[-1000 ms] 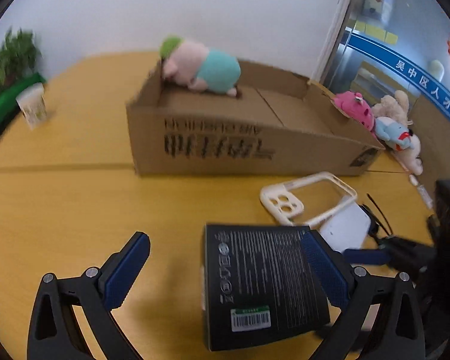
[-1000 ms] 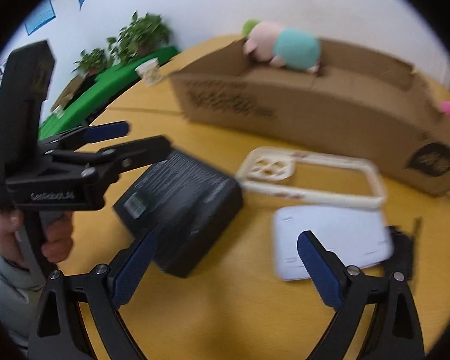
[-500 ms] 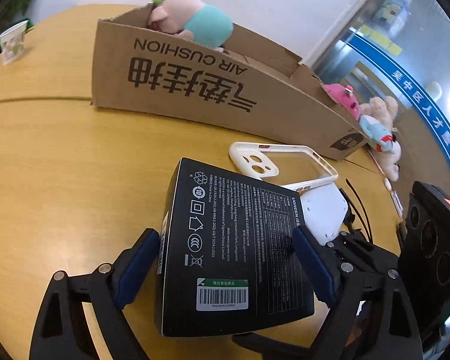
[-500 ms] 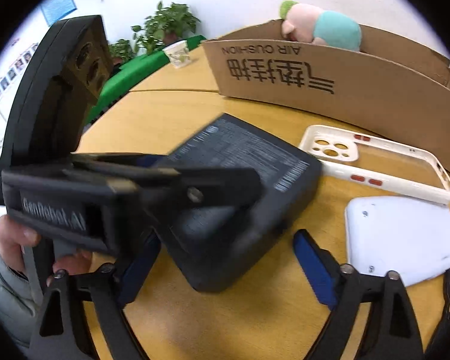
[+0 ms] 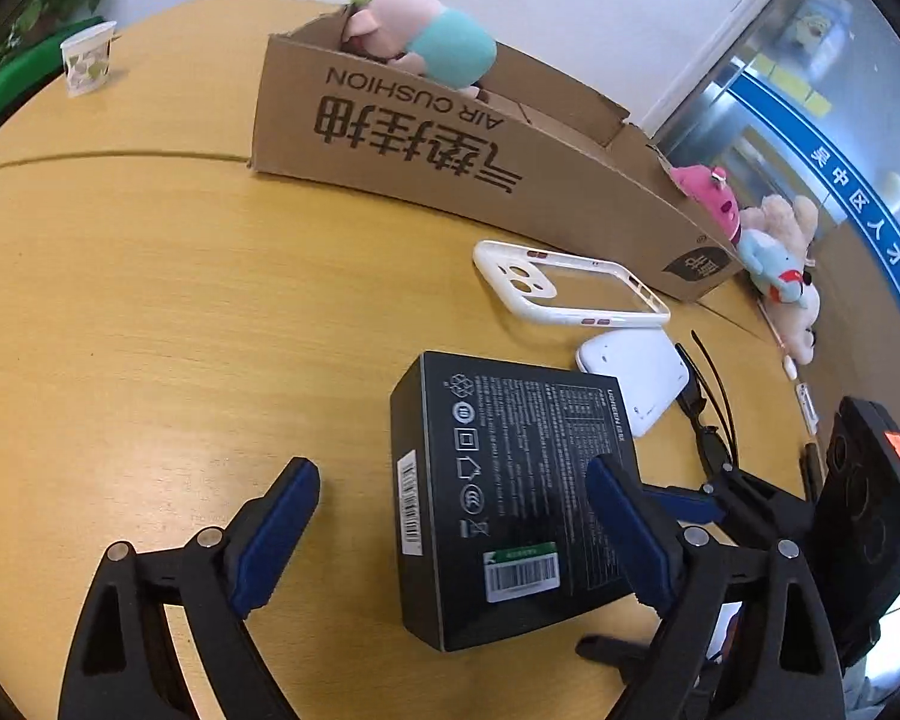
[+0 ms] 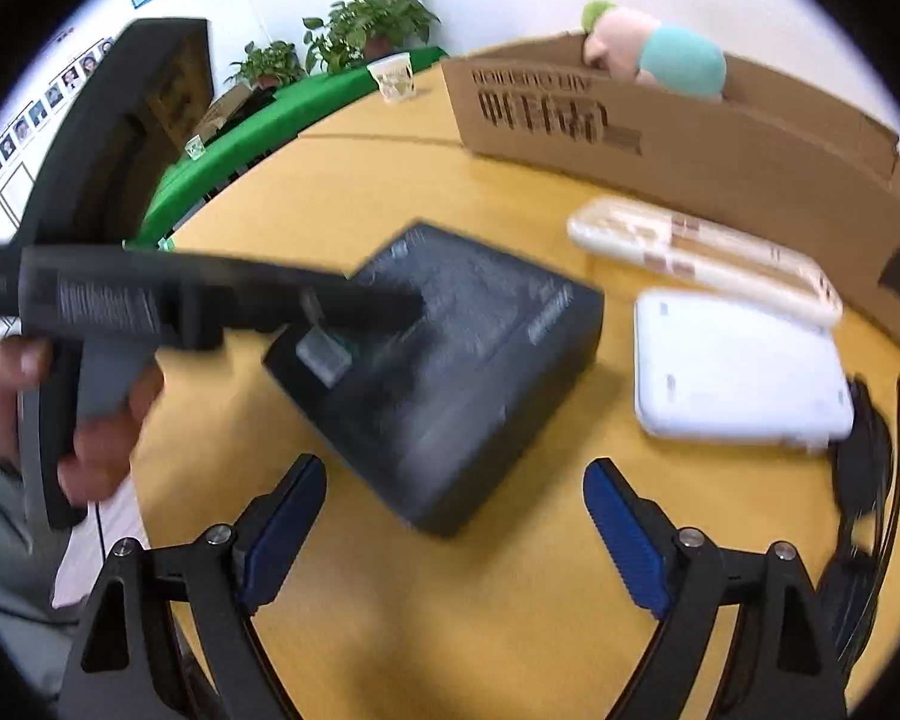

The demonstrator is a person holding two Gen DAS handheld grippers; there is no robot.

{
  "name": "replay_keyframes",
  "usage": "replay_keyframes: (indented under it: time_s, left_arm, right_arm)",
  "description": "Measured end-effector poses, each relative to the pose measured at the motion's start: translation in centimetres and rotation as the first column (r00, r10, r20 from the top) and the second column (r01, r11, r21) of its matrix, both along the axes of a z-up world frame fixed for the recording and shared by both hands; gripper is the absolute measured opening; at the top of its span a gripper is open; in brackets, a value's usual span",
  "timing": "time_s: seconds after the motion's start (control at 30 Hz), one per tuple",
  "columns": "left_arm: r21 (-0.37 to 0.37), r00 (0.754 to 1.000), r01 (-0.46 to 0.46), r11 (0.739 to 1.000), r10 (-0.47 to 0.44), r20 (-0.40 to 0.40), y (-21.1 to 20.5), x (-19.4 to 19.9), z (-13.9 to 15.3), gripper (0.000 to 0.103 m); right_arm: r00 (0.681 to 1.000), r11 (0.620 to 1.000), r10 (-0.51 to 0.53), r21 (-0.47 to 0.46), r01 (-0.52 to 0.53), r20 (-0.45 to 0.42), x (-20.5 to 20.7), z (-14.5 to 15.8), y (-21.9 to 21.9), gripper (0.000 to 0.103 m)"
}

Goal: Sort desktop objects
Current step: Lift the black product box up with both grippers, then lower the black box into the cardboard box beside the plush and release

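Note:
A black product box (image 5: 510, 498) with a barcode label lies flat on the yellow table (image 5: 150, 330). My left gripper (image 5: 450, 531) hangs open over it: the right finger (image 5: 624, 531) is above the box top, and the left finger (image 5: 276, 531) stands clear of the box's side. In the right wrist view the same box (image 6: 450, 360) lies just ahead of my open right gripper (image 6: 453, 531), its near corner between the tips and neither pad touching. Past the box are a white phone case (image 5: 570, 294) and a white flat device (image 5: 636, 378).
A long cardboard box (image 5: 450, 156) with a plush pig (image 5: 426, 42) in it stands at the back. Black cables (image 5: 708, 420) lie right of the white device, with plush toys (image 5: 774, 252) beyond. A paper cup (image 5: 87, 60) stands far left. A hand (image 6: 96, 420) grips the left gripper's handle.
Both grippers came down closer to the black box and rolled a little. The left gripper's jaws narrowed slightly, and it swung across over the box in the right wrist view.

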State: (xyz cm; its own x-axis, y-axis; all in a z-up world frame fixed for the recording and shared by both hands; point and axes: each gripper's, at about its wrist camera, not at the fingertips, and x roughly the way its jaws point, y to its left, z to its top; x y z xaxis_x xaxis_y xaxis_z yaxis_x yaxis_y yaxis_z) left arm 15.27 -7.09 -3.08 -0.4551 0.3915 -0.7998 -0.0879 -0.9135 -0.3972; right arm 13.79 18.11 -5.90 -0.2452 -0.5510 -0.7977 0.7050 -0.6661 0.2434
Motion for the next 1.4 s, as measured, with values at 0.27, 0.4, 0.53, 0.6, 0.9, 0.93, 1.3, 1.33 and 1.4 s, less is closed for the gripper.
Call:
replay_keyframes:
  time_s: [0.27,0.4,0.53,0.6,0.9,0.93,1.3,1.33,1.4]
  left_arm:
    - [0.038,0.999,0.036,0.999,-0.036,-0.020,1.2,0.3,-0.1,0.062]
    - [-0.016,0.997,0.044,0.999,-0.045,-0.067,2.0,0.7,1.1,0.057]
    - [-0.056,0.985,0.053,0.997,-0.062,-0.163,2.7,0.8,4.4,0.054]
    - [-0.054,0.970,0.065,0.996,-0.076,-0.229,2.9,0.2,7.1,0.054]
    - [-0.087,0.825,0.112,0.990,-0.141,-0.547,5.3,-5.6,21.6,0.054]
    - [-0.088,0.809,0.112,0.990,-0.142,-0.571,5.5,-6.4,23.1,0.054]
    - [-0.129,0.647,0.100,0.987,-0.163,-0.745,6.7,-12.8,37.4,0.054]
    - [-0.138,0.643,0.098,0.986,-0.168,-0.748,7.0,-13.3,38.1,0.054]
    - [-0.153,0.638,0.094,0.984,-0.178,-0.749,7.5,-15.3,39.0,0.053]
  right_arm:
    - [0.997,0.996,0.009,0.085,-0.003,-0.073,0.0,-0.7,-3.0,0.085]
    - [0.996,0.997,-0.006,0.078,0.013,-0.088,0.1,-0.4,-3.0,0.083]
    - [0.990,0.998,-0.032,0.050,0.039,-0.134,-0.1,1.4,-2.6,0.083]
    - [0.981,0.998,-0.048,0.033,0.055,-0.189,-0.5,3.3,-2.4,0.083]
    - [0.857,0.992,-0.113,-0.013,0.123,-0.502,-6.4,17.7,-0.6,0.083]
    - [0.844,0.992,-0.116,-0.018,0.125,-0.524,-7.2,19.2,-0.4,0.083]
    - [0.703,0.990,-0.124,-0.045,0.130,-0.701,-14.6,34.5,0.1,0.083]
    - [0.704,0.991,-0.124,-0.047,0.128,-0.699,-15.5,35.5,0.0,0.083]
    - [0.712,0.991,-0.119,-0.041,0.126,-0.692,-17.4,36.8,0.1,0.083]
